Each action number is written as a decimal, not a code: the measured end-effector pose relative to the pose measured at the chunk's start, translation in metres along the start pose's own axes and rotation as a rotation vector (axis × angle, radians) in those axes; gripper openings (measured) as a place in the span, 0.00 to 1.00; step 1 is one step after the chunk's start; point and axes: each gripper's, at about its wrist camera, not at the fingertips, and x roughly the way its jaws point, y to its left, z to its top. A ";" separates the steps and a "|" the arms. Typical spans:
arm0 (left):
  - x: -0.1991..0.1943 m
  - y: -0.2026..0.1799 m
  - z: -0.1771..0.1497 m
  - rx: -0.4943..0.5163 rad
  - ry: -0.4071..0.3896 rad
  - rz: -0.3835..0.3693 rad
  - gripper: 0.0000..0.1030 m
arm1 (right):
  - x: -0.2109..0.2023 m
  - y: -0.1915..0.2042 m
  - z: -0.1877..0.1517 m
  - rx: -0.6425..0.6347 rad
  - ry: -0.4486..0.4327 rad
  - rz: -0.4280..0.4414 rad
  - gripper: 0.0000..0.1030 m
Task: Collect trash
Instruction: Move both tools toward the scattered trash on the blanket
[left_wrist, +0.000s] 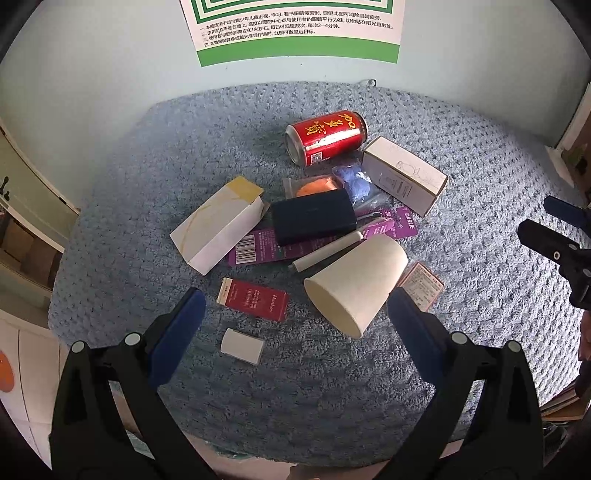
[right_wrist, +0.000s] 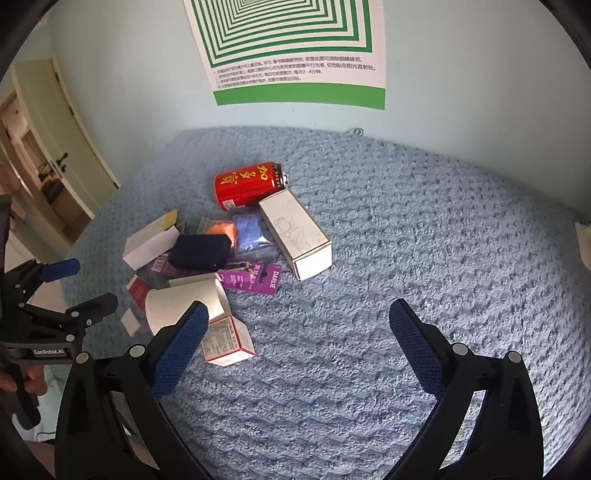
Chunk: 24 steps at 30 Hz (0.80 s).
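Litter, including a paper cup (left_wrist: 356, 282) and red can (left_wrist: 327, 136), sits mid-frame; left tongs (left_wrist: 295, 310) and right tongs (right_wrist: 297, 319) gape wide, empty.

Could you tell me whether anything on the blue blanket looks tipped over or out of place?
Yes: the paper cup and the red can both lie on their sides, and the cup rests on a white tube.

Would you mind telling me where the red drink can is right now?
The red can lies on its side at the far end of the trash pile on the blue-grey blanket, nearest the wall, right beside the white carton; the right wrist view shows it too.
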 end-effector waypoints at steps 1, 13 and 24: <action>0.001 0.001 0.000 0.002 0.000 -0.001 0.94 | 0.000 0.000 0.000 0.000 0.001 0.003 0.94; 0.007 0.012 0.001 0.004 -0.008 0.023 0.94 | 0.008 0.001 0.004 -0.013 0.023 0.027 0.94; 0.020 0.030 0.009 0.006 0.001 0.037 0.94 | 0.025 0.009 0.018 -0.053 0.055 0.036 0.94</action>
